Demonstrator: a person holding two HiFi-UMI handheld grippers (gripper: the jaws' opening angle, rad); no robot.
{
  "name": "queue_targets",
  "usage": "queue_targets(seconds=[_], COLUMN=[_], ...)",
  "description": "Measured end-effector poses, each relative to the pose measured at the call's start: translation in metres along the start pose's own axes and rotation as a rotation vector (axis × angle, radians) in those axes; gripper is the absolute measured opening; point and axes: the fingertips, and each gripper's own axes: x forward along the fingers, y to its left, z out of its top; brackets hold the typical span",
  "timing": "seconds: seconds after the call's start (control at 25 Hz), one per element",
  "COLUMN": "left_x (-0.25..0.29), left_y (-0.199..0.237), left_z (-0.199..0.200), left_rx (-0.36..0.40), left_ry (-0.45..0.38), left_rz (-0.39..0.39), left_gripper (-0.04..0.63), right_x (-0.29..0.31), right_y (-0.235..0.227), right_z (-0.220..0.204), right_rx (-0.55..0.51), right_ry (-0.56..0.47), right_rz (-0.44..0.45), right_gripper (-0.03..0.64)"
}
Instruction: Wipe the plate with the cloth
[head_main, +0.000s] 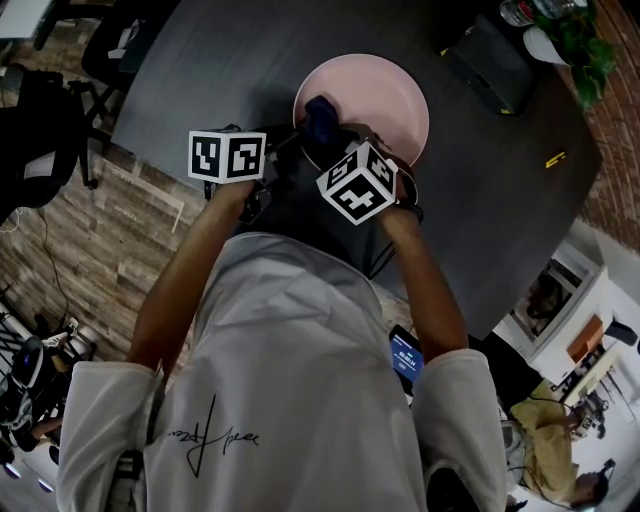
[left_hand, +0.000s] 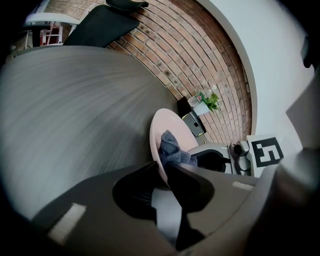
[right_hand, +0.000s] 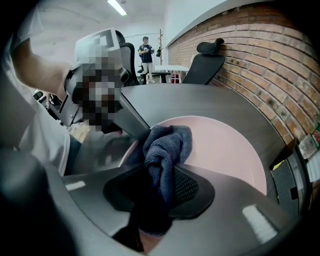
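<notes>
The right gripper's (right_hand: 162, 172) fingers (right_hand: 189, 187) are clamped on a dark blue terry cloth (right_hand: 167, 145). A thick fold is pinched between them, and the bunched end pokes out just past the fingertips. That bunched end touches the inner face of a round pale pink plate (right_hand: 225, 150), close to the plate's near rim.

The left gripper's (left_hand: 162, 172) fingers (left_hand: 189, 185) are closed on that same near rim, with one finger on each face of the plate's edge, steadying it. Its fingertips are just beside the cloth, and the two grippers sit side by side, almost touching.

Beyond both sets of fingers, the rest of the plate's face is bare and an even pink. No smear, crumb or wet streak shows on it in any view. The plate sits over a dark grey tabletop (head_main: 210, 70), near the edge nearest the person. I cannot tell whether it lies flat or is tipped up slightly.

Further out across the tabletop are a black box (head_main: 487, 62) and a potted green plant (head_main: 580, 40), with a brick wall (right_hand: 260, 55) behind.

The wiping appears to be under way, since the cloth is gripped and on the plate and the plate is held. The cloth covers only a patch by the near rim. The middle and far side would need passes, though nothing shows how much has already been wiped.
</notes>
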Motion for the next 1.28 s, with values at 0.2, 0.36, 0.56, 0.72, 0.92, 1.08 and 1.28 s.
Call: queue_targets(seconds=[0.2,0.36,0.56,0.72,0.92,1.08,1.28], left_x=[0.000,0.001,0.000,0.000,-0.001,0.000,-0.001], left_y=[0.000,0.000,0.000,0.000,-0.001,0.000,0.000], left_z=[0.000,0.000,0.000,0.000,0.000,0.001,0.001], left_rx=[0.000,0.001,-0.001,-0.003,-0.003,0.000,0.001], left_ry=[0.002,0.003,0.002,-0.001,0.000,0.003,0.006], left_rz=[0.000,0.000,0.000,-0.001,-0.001,-0.002,-0.001], left_gripper=[0.084,0.084,0.083,0.083,0.081,0.081,0.081], right_x=[-0.003,-0.005,-0.010,-0.013,-0.019,-0.022,-0.026], right_y=[0.001,0.001,0.002,0.003,0.002,0.001,-0.001], right_z=[-0.006,-0.011,-0.022,-0.030,-0.038,-0.046,-0.053], right_rx=[-0.024,-0.056,-0.129,-0.138,-0.147,-0.154,-0.156], right_ry=[0.010,0.029,0.073,0.091,0.112,0.130,0.144], right_rz=[0.020,0.039,0.062,0.074,0.094,0.102,0.111], right_gripper=[0.137,0.137,0.137,0.137,0.137,0.137,0.137])
